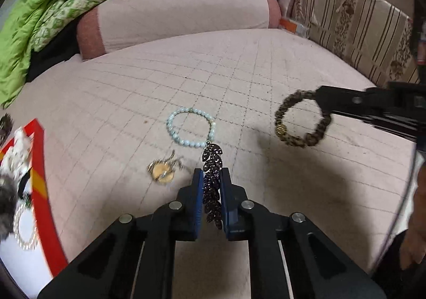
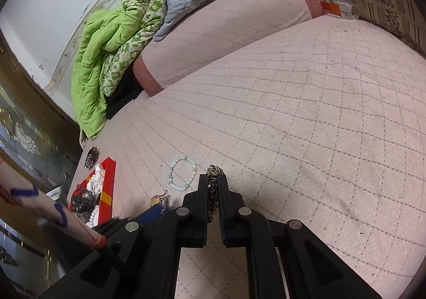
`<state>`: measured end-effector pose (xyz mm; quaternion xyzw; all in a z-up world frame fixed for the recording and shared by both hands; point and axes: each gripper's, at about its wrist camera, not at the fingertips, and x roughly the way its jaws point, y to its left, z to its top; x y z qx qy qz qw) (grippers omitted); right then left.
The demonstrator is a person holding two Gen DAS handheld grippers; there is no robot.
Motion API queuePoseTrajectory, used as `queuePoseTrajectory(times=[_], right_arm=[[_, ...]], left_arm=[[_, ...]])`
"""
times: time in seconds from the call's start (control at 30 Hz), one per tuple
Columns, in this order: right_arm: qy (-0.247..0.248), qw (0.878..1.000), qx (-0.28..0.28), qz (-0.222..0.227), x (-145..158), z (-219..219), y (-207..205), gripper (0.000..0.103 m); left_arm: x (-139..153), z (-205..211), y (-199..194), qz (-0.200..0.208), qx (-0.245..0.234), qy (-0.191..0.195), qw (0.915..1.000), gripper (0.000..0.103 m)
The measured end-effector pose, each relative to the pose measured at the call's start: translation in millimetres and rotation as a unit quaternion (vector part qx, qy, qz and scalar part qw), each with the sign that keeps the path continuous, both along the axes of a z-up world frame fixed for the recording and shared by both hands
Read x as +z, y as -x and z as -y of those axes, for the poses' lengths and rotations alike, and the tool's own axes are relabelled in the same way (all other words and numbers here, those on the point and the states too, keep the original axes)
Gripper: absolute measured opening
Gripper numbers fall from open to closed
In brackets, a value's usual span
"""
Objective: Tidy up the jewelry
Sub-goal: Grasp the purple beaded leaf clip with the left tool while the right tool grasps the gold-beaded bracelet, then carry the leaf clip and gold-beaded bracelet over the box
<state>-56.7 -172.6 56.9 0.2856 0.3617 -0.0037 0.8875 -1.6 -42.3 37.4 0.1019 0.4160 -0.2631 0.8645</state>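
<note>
Three loose pieces are counted on the pink quilted bed (image 1: 266,64): one pale bead bracelet (image 1: 190,127), one gold pendant (image 1: 162,170) and one dark leaf-link chain (image 1: 212,187). The chain is pinched by the left gripper (image 1: 212,173), its long axis running along the fingers, tip pointing toward the bracelet. One leopard-print ring (image 1: 303,119) is clamped in the right gripper (image 2: 213,179). Its full loop is seen only from the left wrist; the red tray (image 2: 107,189) is shown more fully by the right.
</note>
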Motion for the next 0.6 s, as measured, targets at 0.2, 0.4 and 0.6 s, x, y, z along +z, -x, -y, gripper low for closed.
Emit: queuePoseTrajectory(times=[0.2,0.4,0.6], right_arm=[[0.025,0.999,0.024,0.005,4,-19,-3,0.008],[0.046,0.998,0.041,0.011,6,-38,-3,0.008],[0.054,0.997,0.049,0.016,6,-54,-2,0.008]], left_arm=[[17,-26,14,0.012,0.024,0.010,0.9996,0.012],[26,-51,20,0.021,0.047,0.026,0.9984,0.012],[36,-75,28,0.027,0.058,0.040,0.9972,0.012]])
